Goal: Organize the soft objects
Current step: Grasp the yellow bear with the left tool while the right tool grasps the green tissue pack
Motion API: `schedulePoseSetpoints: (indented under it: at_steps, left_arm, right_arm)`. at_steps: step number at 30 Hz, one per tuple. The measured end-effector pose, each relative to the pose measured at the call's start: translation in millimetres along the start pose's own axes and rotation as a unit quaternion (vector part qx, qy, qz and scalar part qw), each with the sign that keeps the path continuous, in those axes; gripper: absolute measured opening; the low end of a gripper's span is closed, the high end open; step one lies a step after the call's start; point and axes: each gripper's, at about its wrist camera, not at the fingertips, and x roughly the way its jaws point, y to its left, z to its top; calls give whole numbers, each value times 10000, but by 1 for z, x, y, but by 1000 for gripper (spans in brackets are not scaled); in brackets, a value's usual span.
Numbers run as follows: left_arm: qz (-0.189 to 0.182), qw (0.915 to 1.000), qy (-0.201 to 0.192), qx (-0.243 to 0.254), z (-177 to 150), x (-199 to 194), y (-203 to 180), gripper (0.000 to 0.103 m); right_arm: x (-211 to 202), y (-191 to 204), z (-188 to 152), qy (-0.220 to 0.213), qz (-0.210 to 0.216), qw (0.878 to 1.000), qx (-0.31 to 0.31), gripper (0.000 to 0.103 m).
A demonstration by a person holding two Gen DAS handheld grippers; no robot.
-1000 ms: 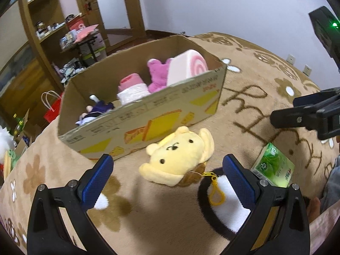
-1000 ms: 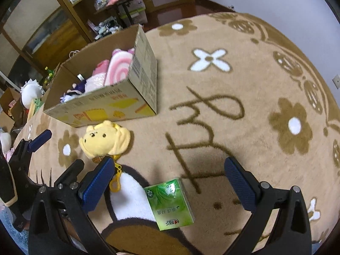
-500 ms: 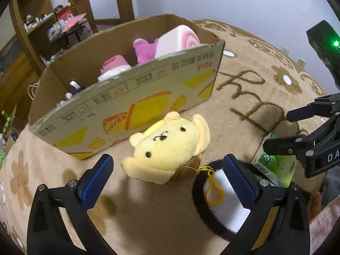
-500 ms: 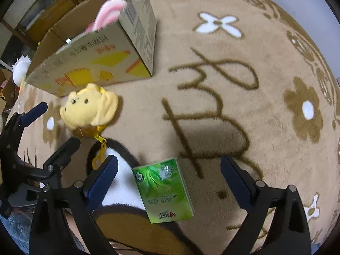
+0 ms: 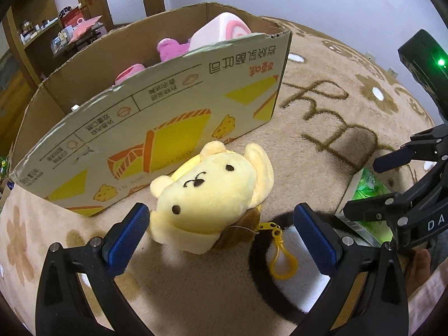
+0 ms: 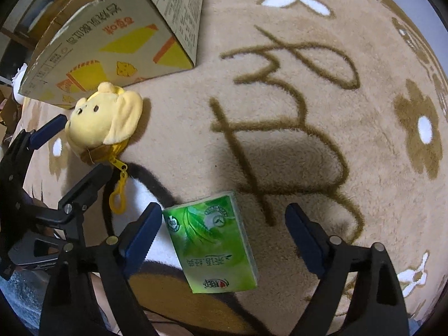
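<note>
A yellow plush bear head (image 5: pixel 212 196) (image 6: pixel 105 120) with a yellow clip lies on the tan rug just in front of an open cardboard box (image 5: pixel 168 117) (image 6: pixel 117 36). My left gripper (image 5: pixel 221 235) stands open low over the rug, its blue pads on either side of the plush's near end, not pressing. A green tissue pack (image 6: pixel 212 240) (image 5: pixel 366 196) lies flat to the right. My right gripper (image 6: pixel 224 235) hangs over it with the pack between its fingers; the jaws are closing, pads still apart from the pack. The box holds pink and white soft toys (image 5: pixel 196 42).
The rug (image 6: pixel 308 112) carries brown letters and flower shapes and stretches bare to the right. Wooden shelves with clutter (image 5: pixel 56 33) stand behind the box. A person's toe (image 5: pixel 420 263) shows at the right edge of the left wrist view.
Both grippers have sunk toward the rug. The plush now sits between the left pads, and the tissue pack sits between the right fingers, which have narrowed a little.
</note>
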Motion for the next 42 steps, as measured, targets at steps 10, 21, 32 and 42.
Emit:
schedulePoseSetpoints:
  at_steps: [10,21,32,42]
  left_arm:
    - [48,10000,28,13,0,9,4,102]
    - [107,9999,-45,-68,3,16,3,102]
    - [38,9989,-37,-474,4,18,20,96]
    - [121,9994,-13,-327,0,20,14,80]
  right_arm:
    - [16,8,-8,168,-53,9998,-120,88]
    - [29,25,-8,230,-184,9993,-230,59]
    - [26,29,-2,171,-100,9993,-302,58]
    - [10,23,3,-26,-67,9991,-422,57]
